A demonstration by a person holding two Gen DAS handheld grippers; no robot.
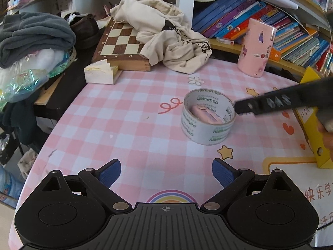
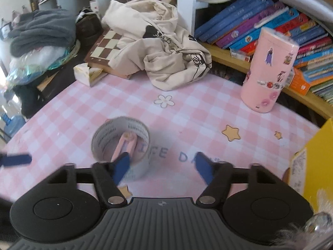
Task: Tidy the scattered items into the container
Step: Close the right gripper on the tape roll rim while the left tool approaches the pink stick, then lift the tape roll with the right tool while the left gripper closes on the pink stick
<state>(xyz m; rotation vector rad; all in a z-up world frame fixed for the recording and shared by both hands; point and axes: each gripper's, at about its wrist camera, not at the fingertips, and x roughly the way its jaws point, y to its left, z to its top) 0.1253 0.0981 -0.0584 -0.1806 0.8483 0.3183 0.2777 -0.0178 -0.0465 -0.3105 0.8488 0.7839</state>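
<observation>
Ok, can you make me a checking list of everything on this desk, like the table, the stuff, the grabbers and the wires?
Surface: pink checked tablecloth, mostly bare.
Job's things: tape roll lying flat, small pink item inside its ring; yellow box at the right edge.
Clutter: pink sticker-covered tin, cream cloth bag on a chessboard, grey clothes pile.
Grippers: left gripper open, empty, short of the roll; right gripper open, one finger over the roll's near rim, blurred.
Cables: nothing seen.
Surroundings: shelf of books behind.
</observation>
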